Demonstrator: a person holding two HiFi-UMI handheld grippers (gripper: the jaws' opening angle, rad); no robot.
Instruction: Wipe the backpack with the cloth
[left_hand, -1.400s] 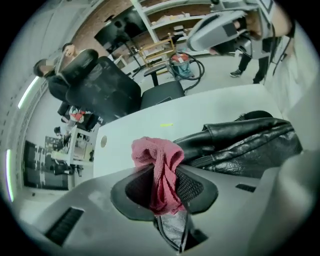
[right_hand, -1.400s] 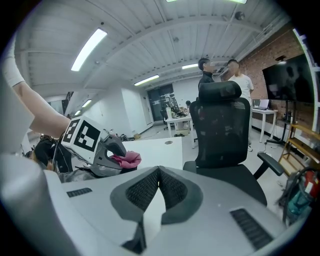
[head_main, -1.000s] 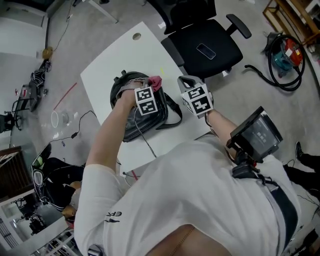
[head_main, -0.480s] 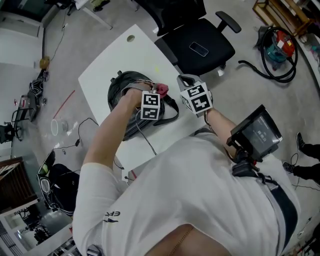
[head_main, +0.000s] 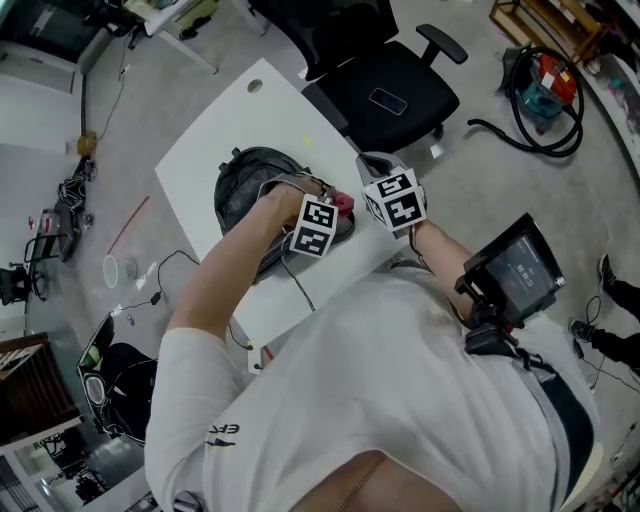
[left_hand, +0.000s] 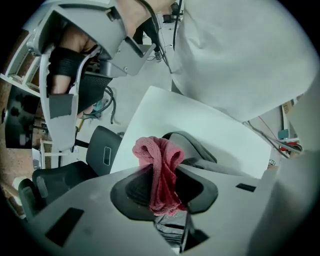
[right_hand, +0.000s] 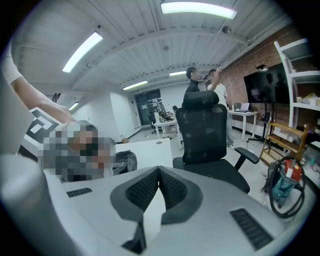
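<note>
Cloth (left_hand: 159, 165), pink and bunched, is clenched in the left tool (head_main: 336, 208) at the right edge of the dark backpack (head_main: 250, 185), which lies on the white surface (head_main: 215, 130). From this tool the bag's bulk stretches away to the left. The right tool (right_hand: 159, 176), jaws pressed together and empty, hovers just to the right, aimed at an office chair (right_hand: 205, 130); the left sits nearer for wiping.

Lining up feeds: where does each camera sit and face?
Head view: on the head, down at backpack and table; arms, left hand-held gripper and right hand-held gripper show.
Left gripper view: on the left one, along jaws shut on the cloth, toward the chair.
Right gripper view: on the right one, level toward the chair; jaws shut, empty.
Gripper views share the chair.
</note>
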